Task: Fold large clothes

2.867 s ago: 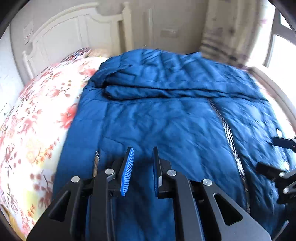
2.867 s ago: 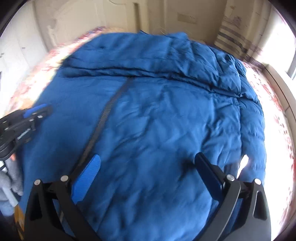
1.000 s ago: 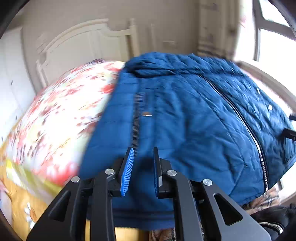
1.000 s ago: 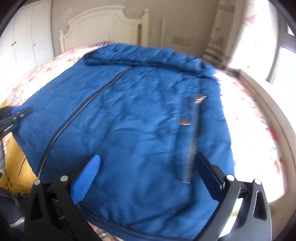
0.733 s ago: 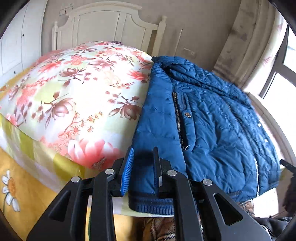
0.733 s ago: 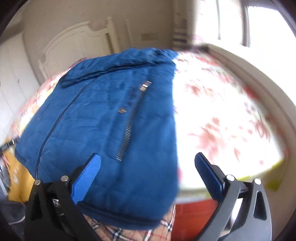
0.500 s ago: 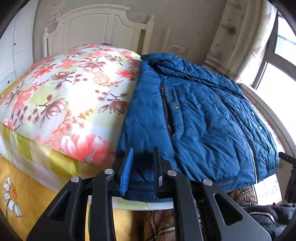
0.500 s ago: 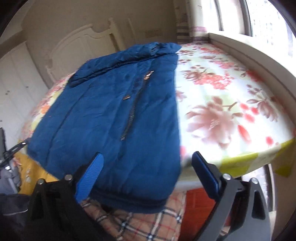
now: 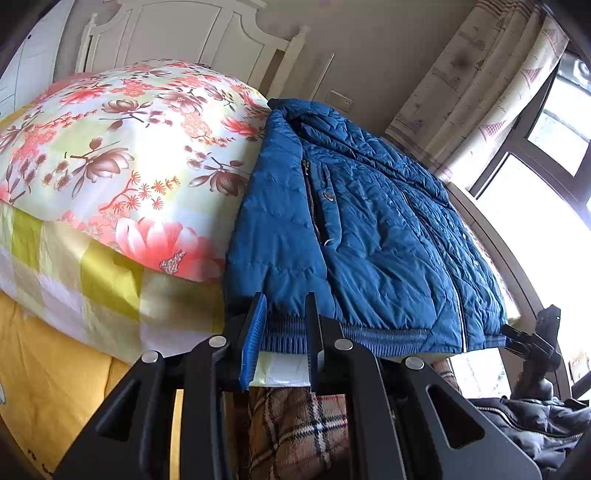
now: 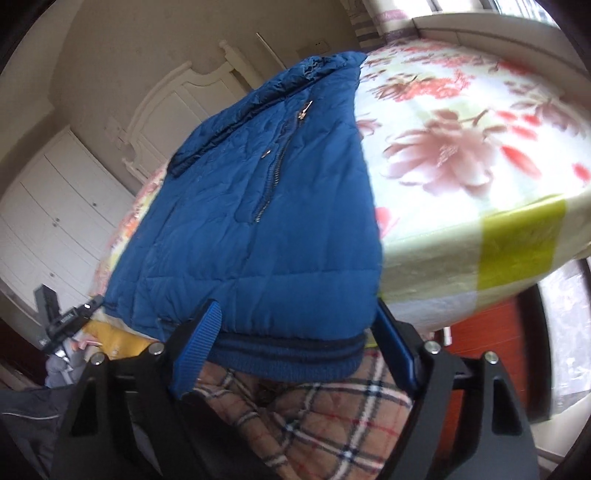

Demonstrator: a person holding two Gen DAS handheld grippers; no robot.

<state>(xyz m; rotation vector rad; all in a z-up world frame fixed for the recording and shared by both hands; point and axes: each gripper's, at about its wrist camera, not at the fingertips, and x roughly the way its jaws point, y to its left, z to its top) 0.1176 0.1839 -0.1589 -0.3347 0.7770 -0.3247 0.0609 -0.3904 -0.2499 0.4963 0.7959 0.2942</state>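
A blue quilted jacket (image 9: 369, 229) lies front up on the floral bed cover (image 9: 129, 147), its ribbed hem at the bed's near edge. My left gripper (image 9: 282, 332) is shut at the hem's left end. The ribbing shows through the narrow gap, and nothing is clamped. In the right wrist view the jacket (image 10: 258, 221) hangs slightly over the edge. My right gripper (image 10: 295, 347) straddles the hem's right corner, its jaws closing with the hem between them, the pads not pressing. Each gripper shows in the other's view: the right gripper (image 9: 532, 339), the left gripper (image 10: 70, 317).
A white headboard (image 9: 177, 33) stands at the far end of the bed. Curtain (image 9: 472, 81) and window (image 9: 546, 184) are on the right, white wardrobe doors (image 10: 55, 206) on the left. Plaid cloth (image 10: 332, 406) lies below the hem, dark clothing (image 9: 535, 417) to its right.
Both grippers have come down and back to the bed's near edge and now sit at the jacket's hem. The right jaws have narrowed around the hem corner. The left jaws stayed shut.
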